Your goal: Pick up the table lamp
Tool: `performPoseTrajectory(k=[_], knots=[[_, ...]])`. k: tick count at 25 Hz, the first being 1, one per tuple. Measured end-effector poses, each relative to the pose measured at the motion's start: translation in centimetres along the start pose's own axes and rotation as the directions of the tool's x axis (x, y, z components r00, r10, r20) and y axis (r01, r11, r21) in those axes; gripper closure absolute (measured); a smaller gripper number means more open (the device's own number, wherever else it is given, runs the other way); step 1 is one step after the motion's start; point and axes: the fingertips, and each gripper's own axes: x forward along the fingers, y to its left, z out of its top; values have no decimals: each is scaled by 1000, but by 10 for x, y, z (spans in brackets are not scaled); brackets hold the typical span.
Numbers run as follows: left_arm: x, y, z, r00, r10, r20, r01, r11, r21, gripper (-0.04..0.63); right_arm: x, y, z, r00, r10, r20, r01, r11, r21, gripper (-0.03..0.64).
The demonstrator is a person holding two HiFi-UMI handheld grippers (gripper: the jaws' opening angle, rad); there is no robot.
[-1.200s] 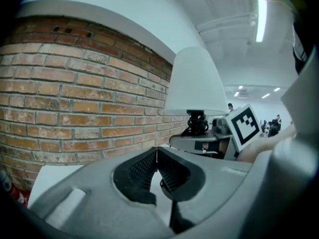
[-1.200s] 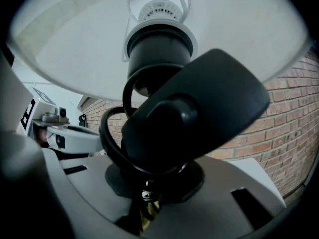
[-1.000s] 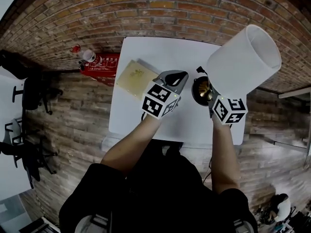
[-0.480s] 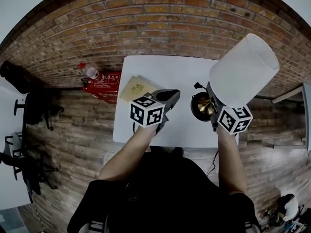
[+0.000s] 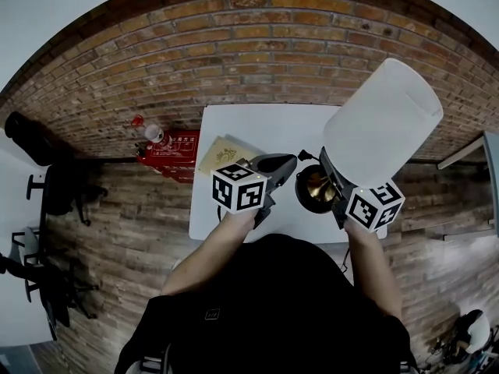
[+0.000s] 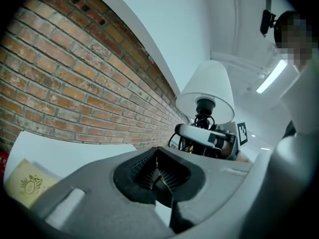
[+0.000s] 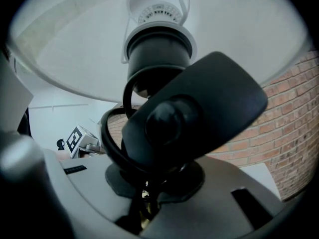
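The table lamp has a large white shade (image 5: 383,123) and a round brass base (image 5: 315,189). It hangs tilted over the right part of the white table (image 5: 257,123). My right gripper (image 5: 330,181) is shut on the lamp's stem between shade and base. In the right gripper view the shade (image 7: 75,44) fills the top, above the black socket (image 7: 158,49). A black plug (image 7: 199,116) on the coiled cord lies across the jaws of my right gripper (image 7: 145,195). My left gripper (image 5: 282,164) is shut on nothing, left of the lamp. Its view shows the lamp (image 6: 207,88) and the right gripper (image 6: 205,136) ahead.
A pale yellow booklet (image 5: 224,153) lies on the table's left part, also in the left gripper view as the booklet (image 6: 26,183). A brick wall (image 5: 257,45) runs behind the table. A red box (image 5: 178,148) and a bottle (image 5: 154,133) are on the wooden floor, with dark chairs (image 5: 56,185) further left.
Both grippers have risen toward the camera. The lamp has come up with the right gripper, its base now nearer me. The left gripper has rolled, its marker cube turning upward.
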Motion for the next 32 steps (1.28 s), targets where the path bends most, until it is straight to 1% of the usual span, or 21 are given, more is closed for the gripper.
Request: performPoseTrajectory(k=[4,9,13,16,21,27,32], knots=[[-15,9,9,999,15,32,-14,1000,-24,586,-2,11,12,999,29,26,-30,998,49,557],[-30,20,20,998,32,59,-31,999,-25,586,6,17,31,998,38,47,-40,999,30,557],[-31,15,23,998,23,63,-22,1000,-18,586,10,15,38,997,45,57,-48,998,50,558],[-32,12,20,998,28,49,-28,1000,-4,586,13,11,38,998,36,60,-39,998,58,558],[-46,26,30,997,62,49,-62,998,2,586,25,6,34,1000,5,28,-6,1000,25,561],[-50,35,45,992,97,83,-98,995,16,586,25,6,26,999,33,25,-35,998,49,561],[-50,37,58,990,100,101,-104,994,43,586,26,9,33,999,35,28,-36,999,10,561]])
